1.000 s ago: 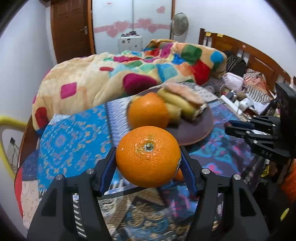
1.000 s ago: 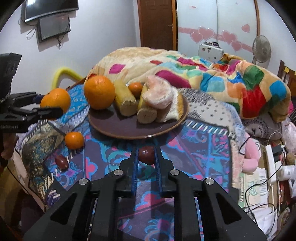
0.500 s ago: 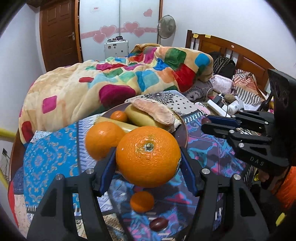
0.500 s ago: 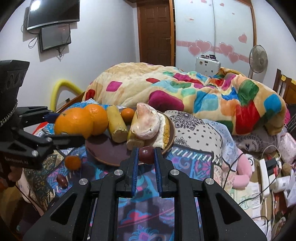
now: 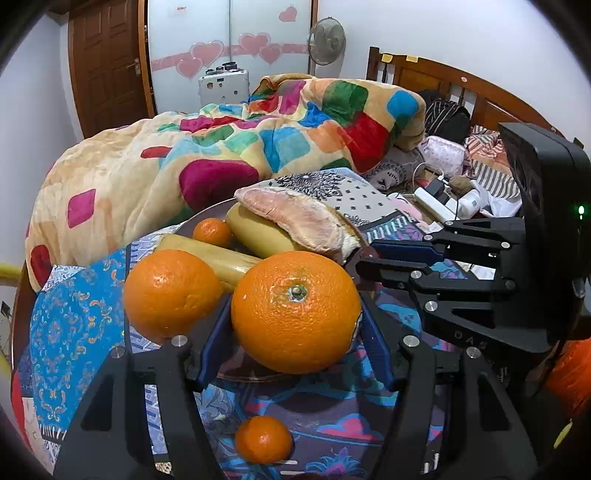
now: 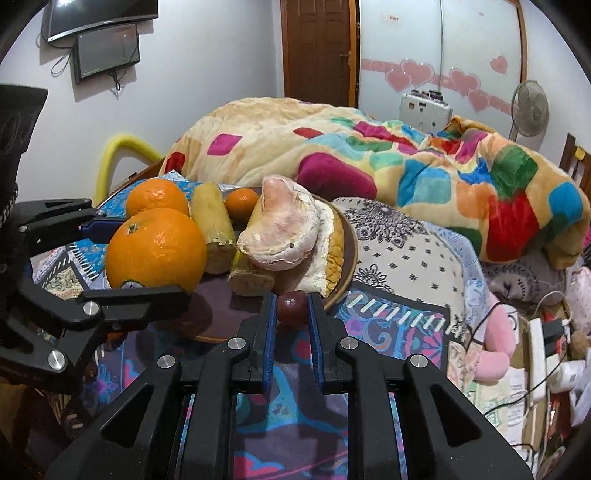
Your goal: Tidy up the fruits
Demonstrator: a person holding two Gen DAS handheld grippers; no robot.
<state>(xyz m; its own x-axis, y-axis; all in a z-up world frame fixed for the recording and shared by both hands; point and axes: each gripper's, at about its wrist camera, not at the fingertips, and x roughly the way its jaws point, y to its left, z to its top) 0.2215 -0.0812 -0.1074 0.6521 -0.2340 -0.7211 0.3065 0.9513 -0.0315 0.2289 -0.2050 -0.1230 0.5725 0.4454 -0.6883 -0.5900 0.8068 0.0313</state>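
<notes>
Orange navel orange (image 5: pixel 295 312) pinched in left gripper (image 5: pixel 293 332), small dark-red fruit (image 6: pixel 291 308) pinched in right gripper (image 6: pixel 291 314), both over brown plate's (image 6: pixel 349 254) near rim, apparently for placing.

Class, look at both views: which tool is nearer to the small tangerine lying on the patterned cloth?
Left. The left tool, shut on a big orange, hangs just above the small tangerine; the right tool is farther, by the plate.

The white walls (image 6: pixel 221 74) have a brown wooden door (image 6: pixel 319 48). A black flat screen (image 6: pixel 99 14) hangs high up. A big colourful patchwork blanket (image 5: pixel 221 147) covers the bed by its brown wooden headboard (image 5: pixel 443 81).
</notes>
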